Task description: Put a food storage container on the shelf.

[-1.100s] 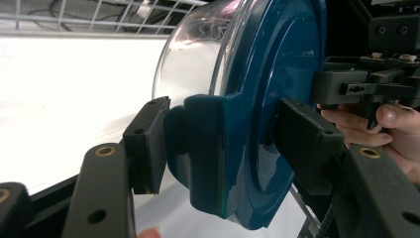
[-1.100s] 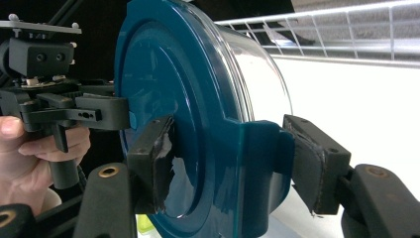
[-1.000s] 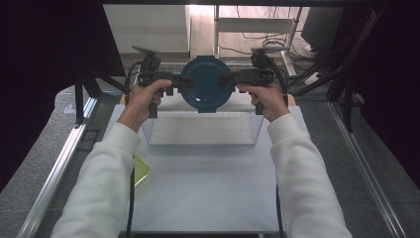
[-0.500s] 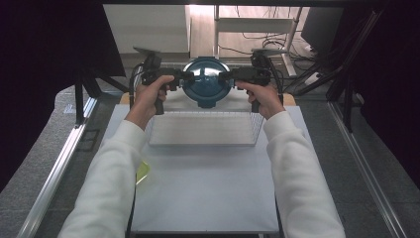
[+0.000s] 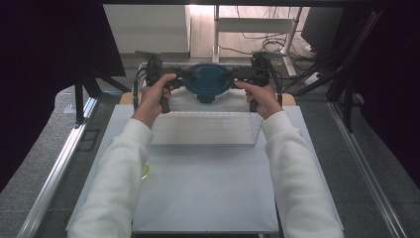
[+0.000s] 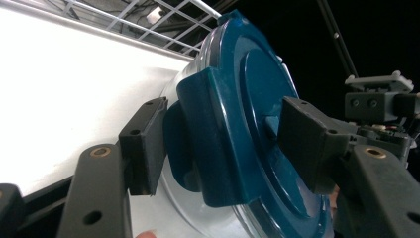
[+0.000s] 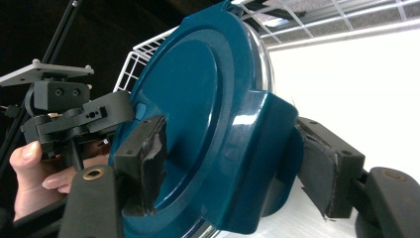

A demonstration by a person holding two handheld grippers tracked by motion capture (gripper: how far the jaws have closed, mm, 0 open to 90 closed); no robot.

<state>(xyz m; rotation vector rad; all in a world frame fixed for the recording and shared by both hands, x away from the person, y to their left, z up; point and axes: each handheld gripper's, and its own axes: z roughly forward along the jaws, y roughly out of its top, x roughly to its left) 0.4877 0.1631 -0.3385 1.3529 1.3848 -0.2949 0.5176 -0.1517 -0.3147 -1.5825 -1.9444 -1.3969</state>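
A round clear container with a dark blue lid hangs over the far end of a white wire basket. My left gripper grips it from the left and my right gripper from the right. In the left gripper view the pads clamp the lid's side clip. In the right gripper view the jaws straddle the opposite clip; one worn pad lies on the lid top. The right jaws have just been opening, with the clip still between them and the pads still touching.
The basket stands at the far part of a white tabletop. A small yellow-green thing lies by the left sleeve. Metal rails run along both sides. A shelf and cables are behind the table.
Both hands have carried the container away from the person and downward, toward the far end of the basket. Both grippers still flank its lid.
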